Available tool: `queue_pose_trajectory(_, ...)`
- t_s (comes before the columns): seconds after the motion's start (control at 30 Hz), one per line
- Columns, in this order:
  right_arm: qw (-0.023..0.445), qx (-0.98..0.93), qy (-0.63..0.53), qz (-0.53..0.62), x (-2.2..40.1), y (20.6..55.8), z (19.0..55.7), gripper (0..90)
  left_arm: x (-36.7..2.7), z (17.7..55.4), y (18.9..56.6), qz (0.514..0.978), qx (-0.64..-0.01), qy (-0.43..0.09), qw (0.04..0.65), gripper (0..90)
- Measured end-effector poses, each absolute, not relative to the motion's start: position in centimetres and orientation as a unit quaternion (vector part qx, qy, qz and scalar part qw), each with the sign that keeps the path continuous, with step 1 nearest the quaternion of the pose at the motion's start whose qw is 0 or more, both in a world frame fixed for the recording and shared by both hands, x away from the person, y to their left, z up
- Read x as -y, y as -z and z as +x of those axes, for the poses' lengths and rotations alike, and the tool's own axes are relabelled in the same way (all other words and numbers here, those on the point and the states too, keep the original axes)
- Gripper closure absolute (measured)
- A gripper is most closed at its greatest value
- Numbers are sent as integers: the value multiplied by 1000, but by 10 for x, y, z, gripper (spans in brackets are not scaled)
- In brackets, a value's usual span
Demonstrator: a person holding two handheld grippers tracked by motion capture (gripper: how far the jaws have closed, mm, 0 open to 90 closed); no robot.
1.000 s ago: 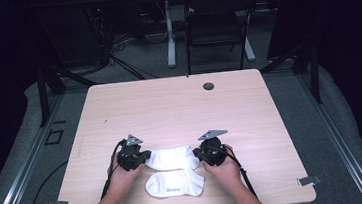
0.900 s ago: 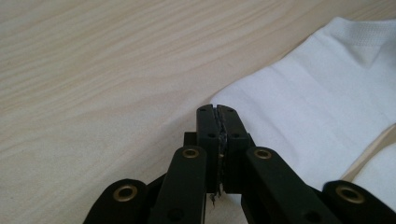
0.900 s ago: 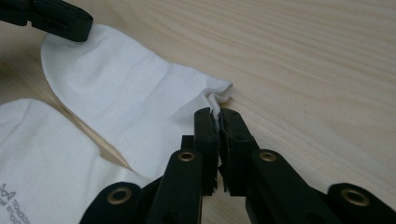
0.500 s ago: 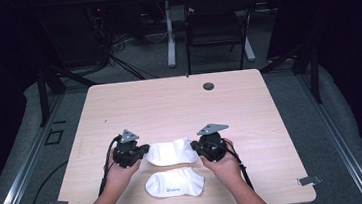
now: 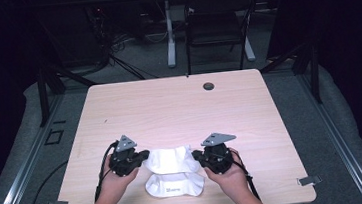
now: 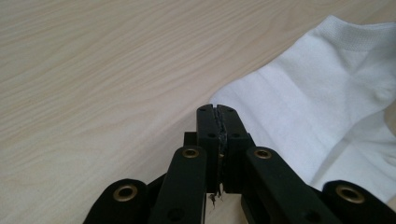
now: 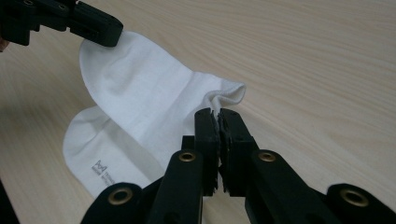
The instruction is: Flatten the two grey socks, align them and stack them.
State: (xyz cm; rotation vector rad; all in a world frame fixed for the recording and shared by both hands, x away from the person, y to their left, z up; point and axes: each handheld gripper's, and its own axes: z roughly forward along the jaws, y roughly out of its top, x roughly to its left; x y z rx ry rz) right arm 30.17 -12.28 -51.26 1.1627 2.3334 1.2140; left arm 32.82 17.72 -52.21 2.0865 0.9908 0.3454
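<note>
I have both grippers, left (image 5: 143, 156) and right (image 5: 197, 155), clenched on the upper sock's (image 5: 170, 159) ends; uneven pulling could slip it onto the bench (image 5: 169, 108).

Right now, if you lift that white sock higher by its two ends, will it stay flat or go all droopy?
Probably droopy. The upper sock already sags between the left tool and right tool, and its cuff curls over, so it looks soft. It is likely very light, thin knit. The lower sock lies wrinkled on the table, so pushing would likely bunch it.
</note>
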Motion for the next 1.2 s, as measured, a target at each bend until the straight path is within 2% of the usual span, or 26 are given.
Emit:
queue_pose_trajectory(0.43,121,-806,-422,397,128,513,271,866,-183,304,527,823,-387,-122,397,893)
queue_pose_trajectory(1.2,108,-815,-399,406,133,536,260,866,-179,287,550,836,-385,-101,378,892)
